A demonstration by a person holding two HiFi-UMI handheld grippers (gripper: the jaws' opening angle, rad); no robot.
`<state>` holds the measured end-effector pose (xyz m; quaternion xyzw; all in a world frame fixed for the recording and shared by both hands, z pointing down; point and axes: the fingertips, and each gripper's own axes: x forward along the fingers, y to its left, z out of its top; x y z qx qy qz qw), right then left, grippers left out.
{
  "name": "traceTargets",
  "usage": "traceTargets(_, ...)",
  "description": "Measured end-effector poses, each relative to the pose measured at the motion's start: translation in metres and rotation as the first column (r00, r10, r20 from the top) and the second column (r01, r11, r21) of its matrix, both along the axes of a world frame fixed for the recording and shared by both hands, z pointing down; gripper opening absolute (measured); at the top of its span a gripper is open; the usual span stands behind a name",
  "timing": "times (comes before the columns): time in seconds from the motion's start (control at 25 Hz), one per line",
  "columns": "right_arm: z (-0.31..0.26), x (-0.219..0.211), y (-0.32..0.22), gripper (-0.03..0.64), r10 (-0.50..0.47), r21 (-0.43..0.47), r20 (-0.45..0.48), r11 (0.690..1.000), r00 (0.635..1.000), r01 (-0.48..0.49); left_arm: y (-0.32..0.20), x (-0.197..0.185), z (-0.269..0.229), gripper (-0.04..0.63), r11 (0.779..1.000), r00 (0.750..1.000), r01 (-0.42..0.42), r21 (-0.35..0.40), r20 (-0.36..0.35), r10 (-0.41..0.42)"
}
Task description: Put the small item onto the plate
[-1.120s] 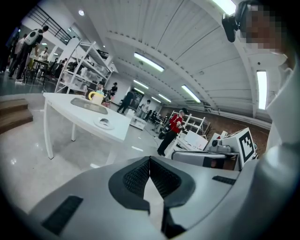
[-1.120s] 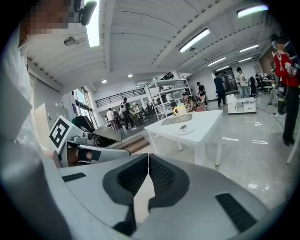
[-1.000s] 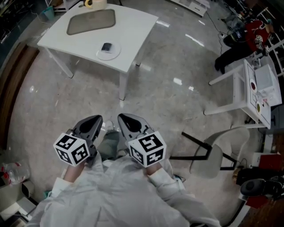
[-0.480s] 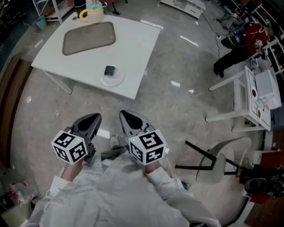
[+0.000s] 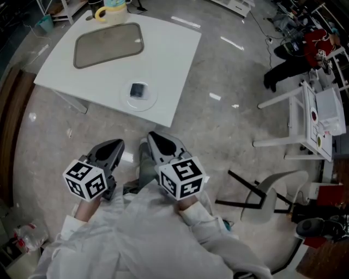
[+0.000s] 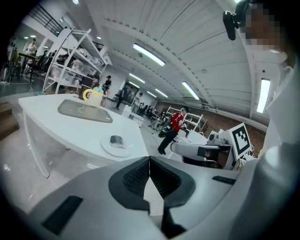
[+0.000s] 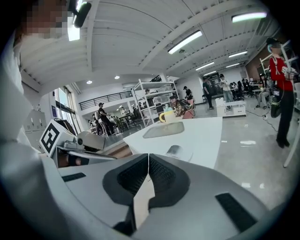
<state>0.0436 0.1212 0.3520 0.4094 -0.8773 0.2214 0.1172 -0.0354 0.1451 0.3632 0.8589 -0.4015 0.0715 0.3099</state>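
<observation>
A small dark item (image 5: 138, 90) lies on a round white plate (image 5: 149, 100) near the front edge of a white table (image 5: 174, 54). The same item (image 6: 116, 139) on its plate (image 6: 108, 148) shows in the left gripper view, and the item (image 7: 173, 150) shows in the right gripper view. My left gripper (image 5: 115, 146) and right gripper (image 5: 155, 137) hang side by side over the floor, short of the table. Both are shut with nothing between their jaws.
A grey tray (image 5: 108, 44) and a yellow-handled mug (image 5: 111, 8) sit on the table's far side. A second white table (image 5: 311, 117) and a chair (image 5: 267, 190) stand to the right. A person in red (image 5: 305, 46) is at the far right.
Both grippers and the head have advanced toward the table; the table and its plate now appear nearer and lower in the head view. The jaws have stayed shut.
</observation>
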Motion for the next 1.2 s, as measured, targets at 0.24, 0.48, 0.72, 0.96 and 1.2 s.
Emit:
traceTargets(0.24,0.006,-0.007,-0.026,0.017,-0.023,-0.030,-0.010,0.999,1.000,0.022,-0.026,-0.005,0.006,0.011,1.000,1.000,0.007,-0.027,-0.006,-0.007)
traceTargets(0.48,0.014,-0.014,-0.065,0.016,-0.073,-0.062,-0.025,0.996,0.997,0.071,-0.069,-0.004,0.011,0.011,0.999,1.000,0.018,-0.041,-0.011,-0.019)
traceTargets(0.72,0.017,-0.012,-0.121,0.017,-0.109,-0.074,-0.029,0.992,0.994,0.106,-0.122,-0.004,0.008,0.011,0.998,0.999,0.046,-0.039,-0.010,-0.046)
traceTargets(0.96,0.021,-0.002,-0.168,0.016,-0.136,-0.093,-0.029,0.987,0.990,0.132,-0.165,0.002,0.011,0.011,0.995,0.996,0.086,-0.056,0.000,-0.086)
traceTargets(1.2,0.027,0.004,-0.200,0.017,-0.171,-0.096,-0.027,0.981,0.985,0.168,-0.194,0.002,0.020,0.011,0.990,0.992,0.126,-0.070,0.031,-0.124)
